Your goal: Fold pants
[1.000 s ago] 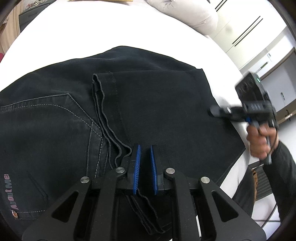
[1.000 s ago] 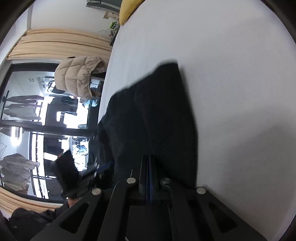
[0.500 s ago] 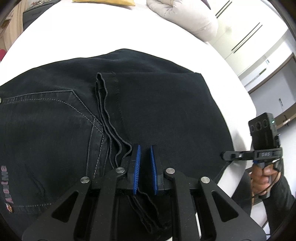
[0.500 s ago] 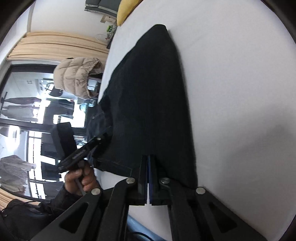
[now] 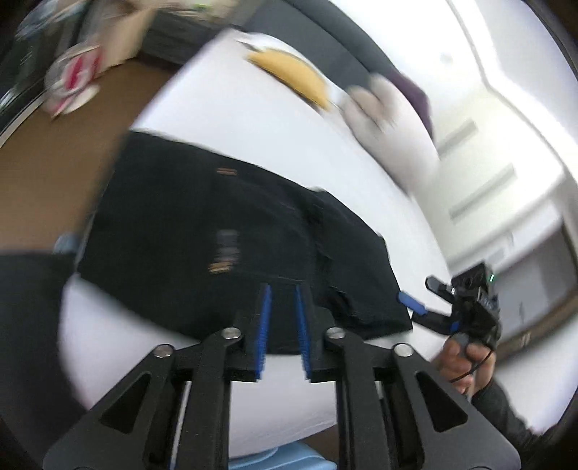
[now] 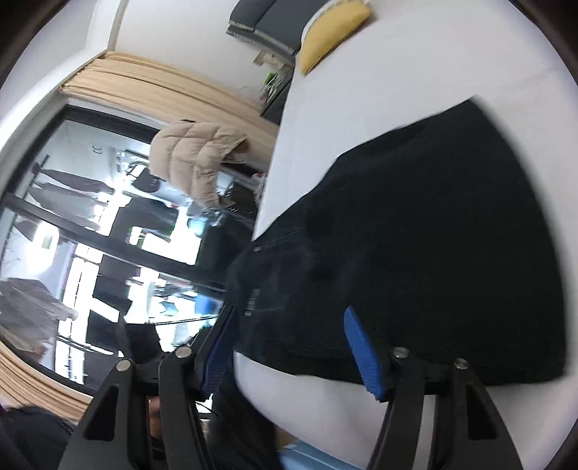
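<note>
**A:** Left wrist view: left gripper (image 5: 282,314) tilted down over the near edge of the bed (image 5: 253,119). Jaws opening, narrow gap, nothing between the blue ribbed pads (image 5: 264,327). Not touching cloth as far as I can see.

**B:** Pants?

**A:** Pants (image 5: 224,238) lie folded on the white sheet, a dark, roughly rectangular stack, flat, near the bed's front edge. Black denim, heavy weave. Some stitching and a small label show but it's motion-blurred, can't read it. Ragged layered edge on the right side of the stack.

**B:** Right side?

**A:** Right gripper (image 5: 421,294) sits just off the right corner of the stack, held in a hand (image 5: 460,356) with a dark sleeve behind it. From its own camera: right gripper (image 6: 289,347) pointed down at the bed's edge, jaws opening and already spread wide. Pants (image 6: 415,253) fill the frame past the pads; the near hem sits between the fingers in the picture, but the pads aren't pressing on it. Nothing pinched.

**B:** Gripper build?

**A:** Black angular linkage arms, silver pivot pins, blue rubbery pads with fine ridges.

**B:** Surroundings?

**A:** Smooth white sheet. Yellow cushion (image 6: 332,29) and a pale pillow (image 5: 386,126) at the far end of the bed. Beige quilted puffer jacket (image 6: 197,162) hanging by a large dark-framed window, tan pleated curtain (image 6: 162,90) above it. Brown floor left of the bed.
</note>
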`<act>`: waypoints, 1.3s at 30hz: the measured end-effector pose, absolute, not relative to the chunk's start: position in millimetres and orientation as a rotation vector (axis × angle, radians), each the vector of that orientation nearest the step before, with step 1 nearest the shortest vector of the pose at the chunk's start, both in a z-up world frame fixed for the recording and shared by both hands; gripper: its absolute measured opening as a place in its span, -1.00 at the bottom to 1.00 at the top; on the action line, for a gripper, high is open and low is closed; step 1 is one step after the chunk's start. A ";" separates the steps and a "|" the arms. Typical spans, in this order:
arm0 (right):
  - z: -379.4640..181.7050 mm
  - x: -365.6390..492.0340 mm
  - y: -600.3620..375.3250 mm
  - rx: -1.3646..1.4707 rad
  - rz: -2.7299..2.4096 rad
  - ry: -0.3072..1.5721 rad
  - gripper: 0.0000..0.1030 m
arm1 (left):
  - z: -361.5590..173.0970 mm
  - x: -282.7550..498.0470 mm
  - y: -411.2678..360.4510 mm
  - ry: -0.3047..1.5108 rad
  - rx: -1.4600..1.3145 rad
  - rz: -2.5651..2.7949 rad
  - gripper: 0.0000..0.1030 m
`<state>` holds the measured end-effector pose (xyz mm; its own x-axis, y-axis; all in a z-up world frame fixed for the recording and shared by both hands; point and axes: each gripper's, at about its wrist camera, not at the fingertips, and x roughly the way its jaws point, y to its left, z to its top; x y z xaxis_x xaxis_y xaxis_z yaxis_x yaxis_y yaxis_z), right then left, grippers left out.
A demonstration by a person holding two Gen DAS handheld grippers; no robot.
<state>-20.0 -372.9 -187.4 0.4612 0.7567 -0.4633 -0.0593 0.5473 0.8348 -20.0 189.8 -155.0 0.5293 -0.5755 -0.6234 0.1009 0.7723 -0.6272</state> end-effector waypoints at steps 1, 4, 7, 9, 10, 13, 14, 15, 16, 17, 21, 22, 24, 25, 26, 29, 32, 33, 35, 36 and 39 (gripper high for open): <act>-190.5 -13.8 -366.0 0.870 0.597 0.978 0.21 | -161.3 -24.9 205.6 0.930 -0.618 -0.396 -0.38; -198.1 3.9 -346.4 0.918 0.626 0.993 0.14 | -181.3 -32.8 244.6 0.916 -0.788 -0.306 0.28; -201.3 16.3 -335.5 0.944 0.630 1.001 -0.04 | -198.8 -28.6 263.1 0.921 -0.919 -0.317 0.28; -201.4 24.0 -330.5 0.939 0.618 1.012 -0.19 | -212.0 -22.3 268.0 0.941 -0.987 -0.316 0.28; -201.2 26.4 -328.1 0.931 0.608 1.022 -0.24 | -216.2 -20.0 269.2 0.945 -1.010 -0.321 0.28; -201.2 35.4 -326.2 0.917 0.592 1.051 -0.37 | -224.6 -12.2 264.3 0.962 -1.051 -0.312 0.28; -201.2 39.0 -324.8 0.910 0.591 1.060 -0.41 | -226.2 -13.3 265.8 0.959 -1.071 -0.309 0.28; -201.9 41.4 -323.4 0.901 0.593 1.068 -0.46 | -226.9 -14.1 267.3 0.956 -1.079 -0.303 0.28; -201.8 44.3 -321.3 0.892 0.598 1.077 -0.49 | -228.4 -15.1 270.5 0.956 -1.079 -0.282 0.28; -202.3 48.3 -318.2 0.880 0.605 1.089 -0.55 | -228.2 -17.4 273.7 0.961 -1.081 -0.258 0.28; -206.9 60.3 -309.7 0.852 0.618 1.122 -0.70 | -227.5 -25.4 291.1 0.919 -1.096 -0.182 0.28; -209.1 62.0 -308.8 0.854 0.623 1.127 -0.70 | -230.1 -23.2 292.4 0.919 -1.095 -0.179 0.28; -214.8 67.3 -306.1 0.851 0.625 1.148 -0.70 | -240.4 -14.1 291.5 0.944 -1.114 -0.171 0.28; -219.6 69.9 -305.3 0.857 0.623 1.166 -0.70 | -245.2 -10.6 290.3 0.946 -1.131 -0.174 0.28; -222.9 71.6 -305.3 0.862 0.622 1.179 -0.70 | -247.5 -6.7 288.6 0.947 -1.130 -0.177 0.28; -225.5 77.5 -303.8 0.883 0.640 1.192 -0.70 | -249.5 4.8 283.5 0.941 -1.116 -0.183 0.28; -223.8 82.8 -303.1 0.890 0.661 1.187 -0.70 | -252.6 10.8 282.5 0.938 -1.142 -0.186 0.28; -223.8 85.5 -302.2 0.890 0.660 1.191 -0.70 | -253.9 13.4 282.0 0.936 -1.143 -0.188 0.25; -227.0 88.3 -301.1 0.885 0.654 1.203 -0.70 | -253.5 15.3 278.9 0.942 -1.146 -0.194 0.25; -228.5 89.9 -299.7 0.882 0.656 1.210 -0.70 | -252.4 16.9 278.3 0.943 -1.152 -0.199 0.21; -234.3 93.2 -295.9 0.866 0.646 1.244 -0.70 | -254.6 17.9 278.4 0.966 -1.191 -0.209 -0.26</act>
<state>93.2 -295.9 -234.3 0.2208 0.8183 -0.5308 0.0364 0.5369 0.8429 17.9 278.4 -254.6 0.6014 -0.6043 -0.5227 -0.3346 0.4036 -0.8515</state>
